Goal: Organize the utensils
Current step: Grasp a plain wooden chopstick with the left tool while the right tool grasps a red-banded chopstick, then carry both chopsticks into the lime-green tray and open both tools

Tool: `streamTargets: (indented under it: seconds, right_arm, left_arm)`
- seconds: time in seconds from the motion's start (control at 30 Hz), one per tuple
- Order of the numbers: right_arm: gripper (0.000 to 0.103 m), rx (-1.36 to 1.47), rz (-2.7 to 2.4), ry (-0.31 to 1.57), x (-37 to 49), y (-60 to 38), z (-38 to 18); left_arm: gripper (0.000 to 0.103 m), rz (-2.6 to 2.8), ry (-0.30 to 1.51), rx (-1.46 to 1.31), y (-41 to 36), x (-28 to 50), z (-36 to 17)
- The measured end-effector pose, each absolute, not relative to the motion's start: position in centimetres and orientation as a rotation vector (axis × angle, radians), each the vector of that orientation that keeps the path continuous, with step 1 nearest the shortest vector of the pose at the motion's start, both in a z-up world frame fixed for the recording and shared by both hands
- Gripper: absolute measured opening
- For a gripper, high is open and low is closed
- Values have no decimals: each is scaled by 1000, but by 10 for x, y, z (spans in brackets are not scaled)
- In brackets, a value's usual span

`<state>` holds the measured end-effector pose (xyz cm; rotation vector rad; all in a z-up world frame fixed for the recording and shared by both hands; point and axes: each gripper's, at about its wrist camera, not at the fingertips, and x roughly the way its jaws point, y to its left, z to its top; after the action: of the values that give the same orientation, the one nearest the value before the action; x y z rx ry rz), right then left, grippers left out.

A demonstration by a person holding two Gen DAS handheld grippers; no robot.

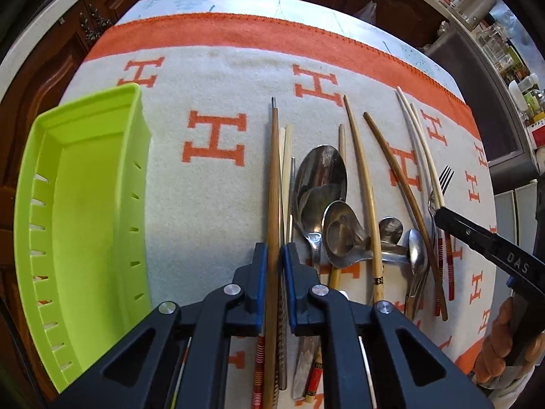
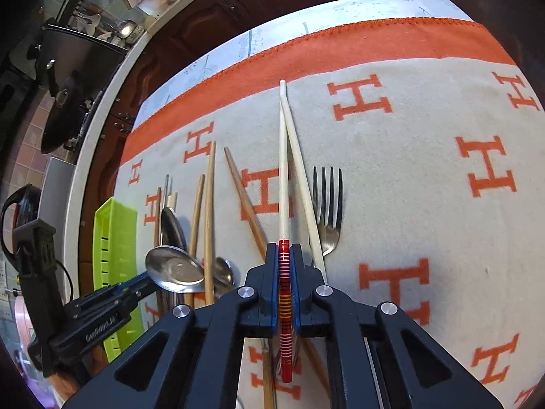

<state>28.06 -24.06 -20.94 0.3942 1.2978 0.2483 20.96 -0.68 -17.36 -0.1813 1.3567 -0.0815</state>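
Note:
A pile of chopsticks, spoons [image 1: 320, 184] and a fork [image 2: 327, 201] lies on a grey blanket with orange H marks [image 1: 211, 78]. My left gripper [image 1: 273, 255] has its blue pads on either side of a brown wooden chopstick [image 1: 272, 177]; a narrow gap shows on the right side. My right gripper [image 2: 285, 255] is shut on the red-banded handle of a white chopstick [image 2: 282, 170]. A second white chopstick [image 2: 301, 177] crosses it. An empty lime-green tray [image 1: 85, 211] sits at the left; it also shows in the right wrist view [image 2: 114, 238].
The blanket covers a table with a white patterned cloth edge [image 1: 238, 3] at the back. Dark wooden cabinets [image 1: 51, 68] stand behind and left. A cluttered counter [image 1: 494, 34] runs at the right. The right gripper's arm [image 1: 490, 252] reaches over the fork end of the pile.

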Motion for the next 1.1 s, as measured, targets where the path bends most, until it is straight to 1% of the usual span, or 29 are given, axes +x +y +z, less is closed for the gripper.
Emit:
streamTargets:
  seconds: [0.07, 0.43, 0.73, 0.93, 1.0, 1.1]
  right_arm:
    - [6, 398, 261, 1295, 275, -240, -207]
    - [6, 432, 340, 1278, 234, -244, -181]
    - [6, 465, 369, 1231, 198, -249, -137]
    - [6, 450, 440, 1228, 167, -220, -110]
    - [6, 439, 467, 1232, 155, -203, -104]
    - [6, 424, 504, 1246, 141, -178, -95]
  left_arm:
    - [5, -82, 1349, -182, -4, 208, -171]
    - [4, -83, 1310, -206, 16, 189, -157]
    - [4, -151, 1237, -224, 35, 158, -107]
    - [4, -114, 1168, -190, 73, 133, -68]
    - [4, -74, 1145, -161, 91, 125, -61]
    - [4, -22, 1144, -144, 113, 120, -63]
